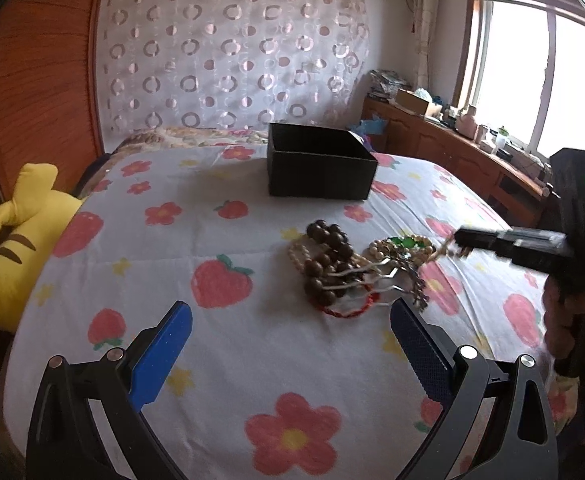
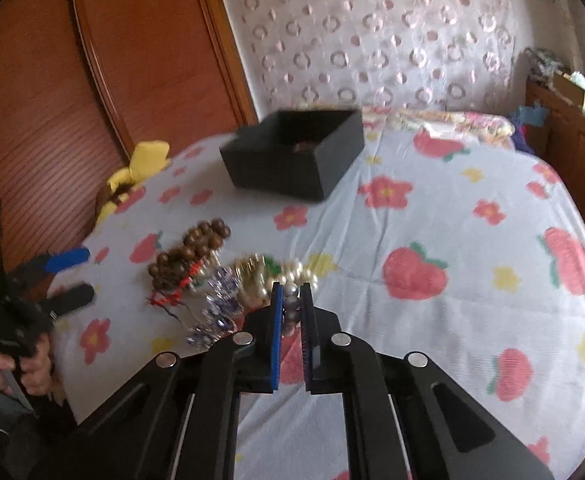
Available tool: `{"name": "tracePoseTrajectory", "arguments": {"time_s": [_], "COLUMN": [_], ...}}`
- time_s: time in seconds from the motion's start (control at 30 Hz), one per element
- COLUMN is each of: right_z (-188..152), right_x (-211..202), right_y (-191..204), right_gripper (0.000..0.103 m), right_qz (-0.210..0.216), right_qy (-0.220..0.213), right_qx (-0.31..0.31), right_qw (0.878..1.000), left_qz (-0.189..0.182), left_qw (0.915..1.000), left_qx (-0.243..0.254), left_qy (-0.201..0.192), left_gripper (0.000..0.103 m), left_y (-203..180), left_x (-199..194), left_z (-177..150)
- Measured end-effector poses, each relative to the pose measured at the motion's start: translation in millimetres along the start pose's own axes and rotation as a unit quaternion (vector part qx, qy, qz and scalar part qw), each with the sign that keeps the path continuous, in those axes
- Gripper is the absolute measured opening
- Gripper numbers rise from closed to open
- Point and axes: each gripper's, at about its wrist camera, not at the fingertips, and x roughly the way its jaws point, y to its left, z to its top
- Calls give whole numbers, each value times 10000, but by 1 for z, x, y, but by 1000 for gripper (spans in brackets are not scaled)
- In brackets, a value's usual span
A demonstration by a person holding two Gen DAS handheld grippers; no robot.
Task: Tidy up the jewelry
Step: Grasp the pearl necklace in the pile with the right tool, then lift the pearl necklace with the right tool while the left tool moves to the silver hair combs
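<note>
Yellow plush toy: it lies at the far left edge of the bed, well to the left of the left gripper, against the wooden headboard.

Left gripper: its two blue-padded fingers stand wide apart and hold nothing. It hovers over the bed cover, and the jewelry pile is just ahead of it, a little toward its right finger.

Black box: it is open at the top and stands on the bed well ahead of the left gripper, beyond the pile. In the right wrist view the box is ahead and to the left of the right gripper; something reddish shows inside, but what it is cannot be told.

Jewelry pile: it is a tangled heap on the flowered cover. Dark brown wooden beads are at its left side, a red cord is under them, and clear crystal pieces and cream pearls are nearer to the right gripper.

Right gripper: the fingers are narrow and pinch a short string of grey pearls between the pads. It is at the near right edge of the pile.

Window: it is far to the right, above a wooden cabinet.
</note>
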Motion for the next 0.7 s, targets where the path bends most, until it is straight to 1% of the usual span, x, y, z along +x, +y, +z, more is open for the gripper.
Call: {"name": "tracePoseTrajectory", "arguments": {"time_s": [0.13, 0.27, 0.37, 0.53, 0.7], "right_z": [10, 24, 29, 35, 49], "right_x": [-28, -57, -70, -97, -127], "right_y": [6, 16, 19, 27, 34], "right_gripper": [9, 9, 9, 9, 9], "right_qz": [11, -6, -40, -176, -279], "right_qy": [-274, -620, -777, -1132, -1456], "right_qx": [-145, -422, -529, -675, -832], "right_qw": [9995, 9972, 9956, 9911, 9854], "left_qz": [-12, -11, -73, -212, -345], "left_qw": [10000, 9999, 9996, 9990, 9979], "left_qx": [28, 170, 290, 390, 544], "left_qy": [68, 2, -20, -27, 102], "left_gripper": [96, 96, 96, 96, 96], "left_y": [-4, -14, -23, -37, -51], "left_x": [-2, -6, -7, -1, 11], "left_z": [0, 3, 4, 9, 7]}}
